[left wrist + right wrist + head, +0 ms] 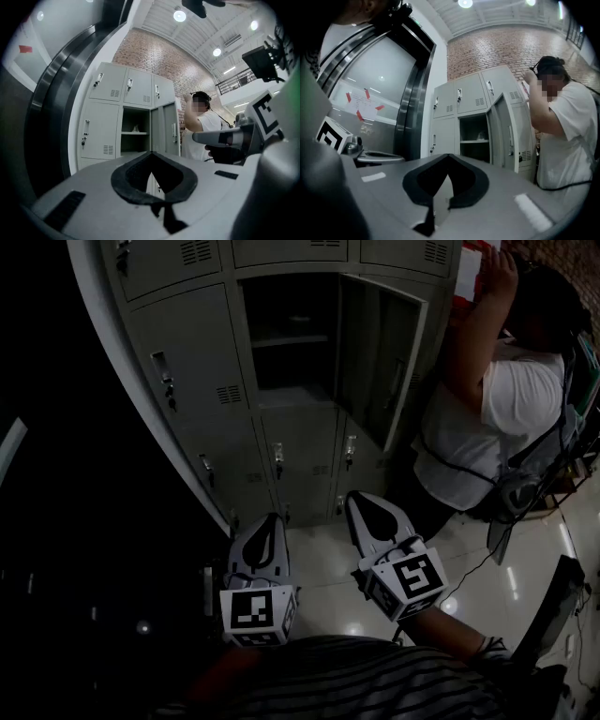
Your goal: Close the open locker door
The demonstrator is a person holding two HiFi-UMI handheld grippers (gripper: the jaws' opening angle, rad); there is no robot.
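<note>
A bank of grey lockers (187, 381) stands ahead of me. One middle compartment (291, 343) is open, its door (380, 362) swung out to the right, with a shelf inside. In the head view my left gripper (270, 519) and right gripper (361, 500) hang side by side low over the floor, well short of the lockers. Both are shut with nothing between the jaws. The left gripper view has the left gripper (151, 153) below the open compartment (135, 133) and door (165, 129). The right gripper (448, 156) points at the same door (505, 129).
A person in a white shirt (497, 399) stands just right of the open door, one arm raised. A dark curved metal frame (112, 381) borders the lockers on the left. The glossy floor (328, 568) lies between me and the lockers. Dark equipment (553, 615) sits at the lower right.
</note>
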